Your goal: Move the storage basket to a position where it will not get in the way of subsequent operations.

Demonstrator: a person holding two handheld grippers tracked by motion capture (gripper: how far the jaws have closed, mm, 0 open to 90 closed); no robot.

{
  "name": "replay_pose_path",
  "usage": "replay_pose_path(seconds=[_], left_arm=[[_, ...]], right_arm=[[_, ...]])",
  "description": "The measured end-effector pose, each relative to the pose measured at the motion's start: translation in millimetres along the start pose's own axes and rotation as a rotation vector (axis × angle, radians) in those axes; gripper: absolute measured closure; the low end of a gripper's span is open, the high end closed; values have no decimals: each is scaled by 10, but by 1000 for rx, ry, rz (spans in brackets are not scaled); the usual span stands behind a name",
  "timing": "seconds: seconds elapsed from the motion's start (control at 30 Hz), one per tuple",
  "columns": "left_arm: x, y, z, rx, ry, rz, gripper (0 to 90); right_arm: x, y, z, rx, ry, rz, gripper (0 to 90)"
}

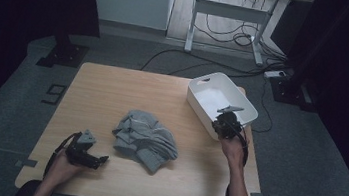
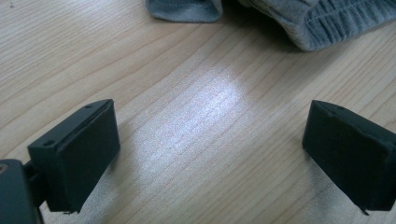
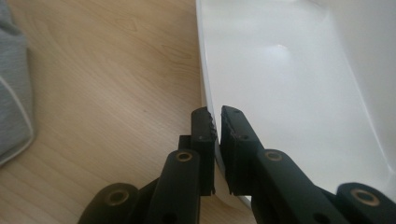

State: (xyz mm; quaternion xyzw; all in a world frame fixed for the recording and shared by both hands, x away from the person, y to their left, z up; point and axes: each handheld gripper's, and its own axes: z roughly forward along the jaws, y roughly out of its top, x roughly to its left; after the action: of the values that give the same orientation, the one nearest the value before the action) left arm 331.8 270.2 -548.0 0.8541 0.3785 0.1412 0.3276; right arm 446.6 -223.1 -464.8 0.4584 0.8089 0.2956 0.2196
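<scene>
A light wooden tabletop [image 1: 112,95] stands on a grey floor, with cables trailing across the floor behind it and a dark curtain on either side. The right claw [image 3: 217,122] has its jaws pressed nearly together astride the near rim of the white bin [image 3: 289,93], one jaw outside the wall and one inside, pinching that rim. In the high view the right claw [image 1: 227,123] sits at the bin's [image 1: 202,99] front edge, with the person's right hand [image 1: 234,148] just behind it. The bin rests at the far right of the tabletop, and its inside looks bare and white. Left of the bin, near the middle of the tabletop, lies a crumpled grey garment [image 1: 144,139], apart from the bin. The left claw [image 2: 210,154] is spread wide, both jaws low over bare wood, with the garment's ribbed edge [image 2: 322,23] lying beyond the tips and untouched. From above, the left claw [image 1: 99,160] points toward the garment from the near left corner.
</scene>
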Motion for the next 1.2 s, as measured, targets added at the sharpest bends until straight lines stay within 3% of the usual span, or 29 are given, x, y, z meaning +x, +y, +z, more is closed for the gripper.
replay_pose_path(seconds=[0.53,1.0,1.2], left_arm=[[0,0,0,0,0,0,33],[0,0,1,0,0,0,32],[-2,2,3,2,-1,0,27]], right_arm=[[-389,9,49,13,-49,63,807],[-414,15,46,14,-50,72,796],[-409,33,-56,-10,-45,79,673]])
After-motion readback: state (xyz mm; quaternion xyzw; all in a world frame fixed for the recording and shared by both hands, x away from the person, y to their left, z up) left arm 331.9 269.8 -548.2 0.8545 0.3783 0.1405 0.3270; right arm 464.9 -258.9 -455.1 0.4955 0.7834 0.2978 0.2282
